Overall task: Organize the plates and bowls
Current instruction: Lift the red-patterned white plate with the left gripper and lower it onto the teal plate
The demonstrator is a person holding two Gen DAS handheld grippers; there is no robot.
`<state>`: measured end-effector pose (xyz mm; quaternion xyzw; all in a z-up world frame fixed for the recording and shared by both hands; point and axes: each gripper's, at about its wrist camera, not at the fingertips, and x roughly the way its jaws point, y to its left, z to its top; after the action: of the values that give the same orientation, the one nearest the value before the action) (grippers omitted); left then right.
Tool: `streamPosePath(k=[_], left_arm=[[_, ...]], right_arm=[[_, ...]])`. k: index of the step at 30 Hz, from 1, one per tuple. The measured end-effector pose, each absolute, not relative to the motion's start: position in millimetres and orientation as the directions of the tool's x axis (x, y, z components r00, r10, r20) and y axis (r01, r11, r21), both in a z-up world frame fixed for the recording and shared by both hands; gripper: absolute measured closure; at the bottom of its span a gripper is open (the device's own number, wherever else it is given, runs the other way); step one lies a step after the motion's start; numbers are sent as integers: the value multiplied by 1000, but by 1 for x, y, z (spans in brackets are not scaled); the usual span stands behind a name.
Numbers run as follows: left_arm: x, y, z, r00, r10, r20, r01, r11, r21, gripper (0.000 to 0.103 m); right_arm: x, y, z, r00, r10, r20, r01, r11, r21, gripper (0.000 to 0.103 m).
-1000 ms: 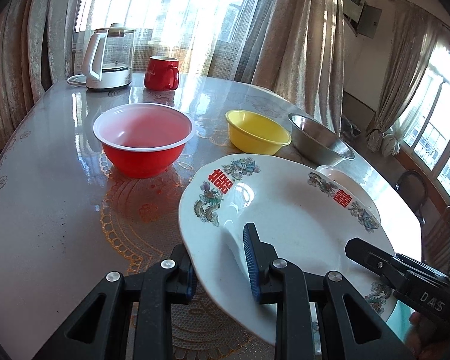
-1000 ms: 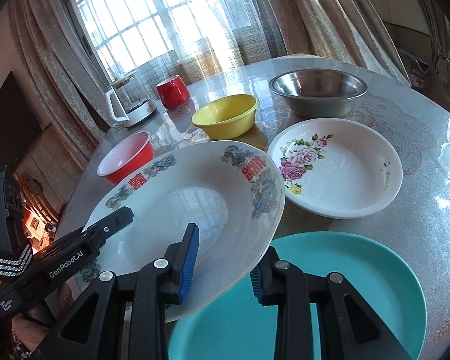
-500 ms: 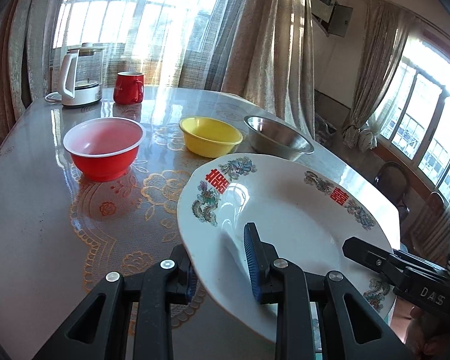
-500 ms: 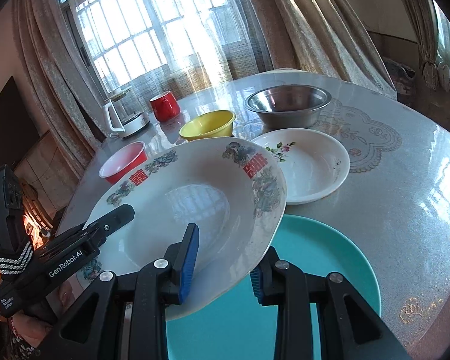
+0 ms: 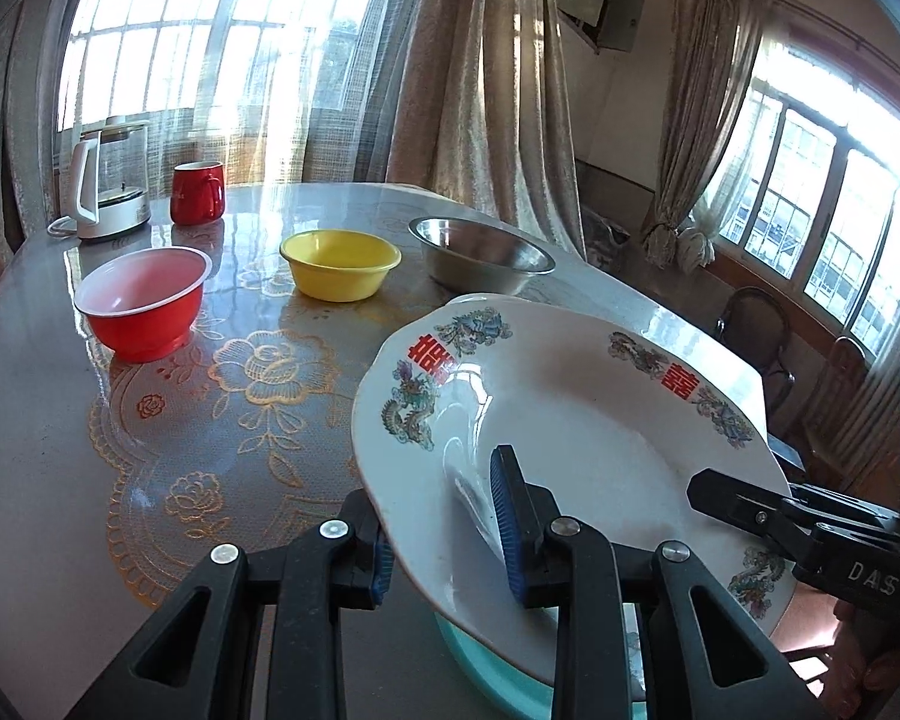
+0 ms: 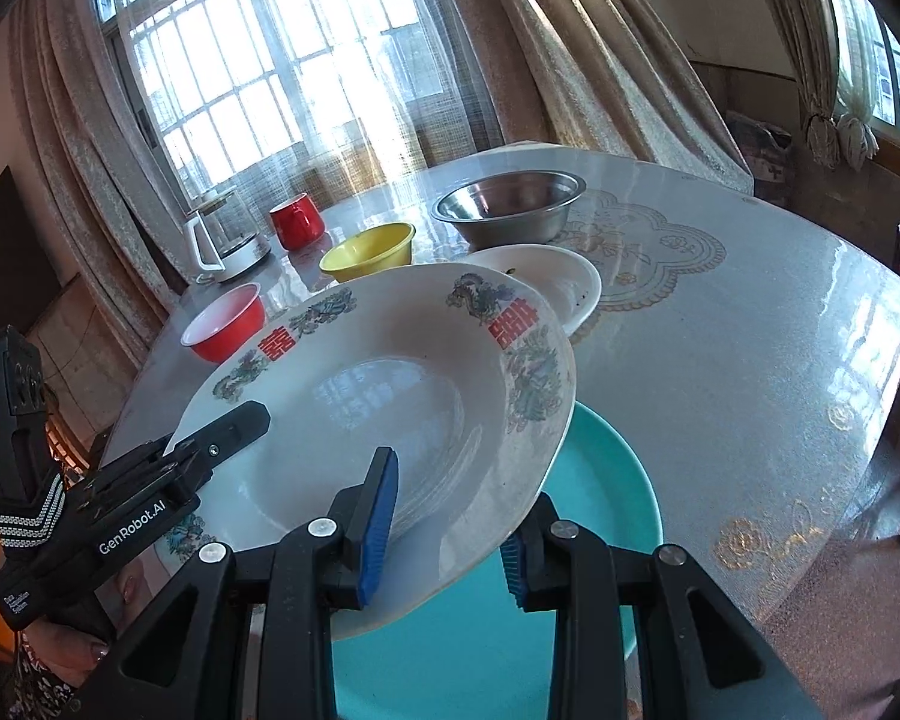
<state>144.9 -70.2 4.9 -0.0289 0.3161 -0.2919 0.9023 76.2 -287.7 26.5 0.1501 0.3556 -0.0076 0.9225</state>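
Note:
A large white plate (image 5: 570, 420) with dragon prints and red characters hangs tilted in the air, held by both grippers at opposite rims. My left gripper (image 5: 444, 528) clamps its near-left rim, one blue pad above and one below; its jaws are opening slightly with the rim still between them. My right gripper (image 6: 444, 534) is shut on the other rim of the plate (image 6: 378, 408). Each gripper shows in the other's view, the left gripper (image 6: 228, 426) and the right gripper (image 5: 720, 492). A teal plate (image 6: 600, 480) lies on the table right under the held plate.
Farther back on the table stand a red bowl (image 5: 144, 306), a yellow bowl (image 5: 339, 264), a steel bowl (image 5: 480, 252) and a small white plate (image 6: 558, 282). A glass kettle (image 5: 105, 186) and a red mug (image 5: 197, 192) stand at the far edge. Chairs (image 5: 756, 324) stand beyond the table's right side.
Both grippers have carried the dragon plate back toward the table's near edge and slightly up, over the teal plate. The bowls and the small white plate now look farther away.

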Motion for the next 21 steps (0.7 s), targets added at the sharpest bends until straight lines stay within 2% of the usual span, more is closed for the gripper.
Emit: streamPosePath(k=[15,21], left_arm=[[119,-95,-2,573,-568,-591,586,788,-189,70],[122,-100,-8,534,-562,-632,594,781,-193,69]], right_arm=[[44,-306,16,722,59,-689,186,943,276,72],[42,-307,12,709,66,-702,196,938,286,72]])
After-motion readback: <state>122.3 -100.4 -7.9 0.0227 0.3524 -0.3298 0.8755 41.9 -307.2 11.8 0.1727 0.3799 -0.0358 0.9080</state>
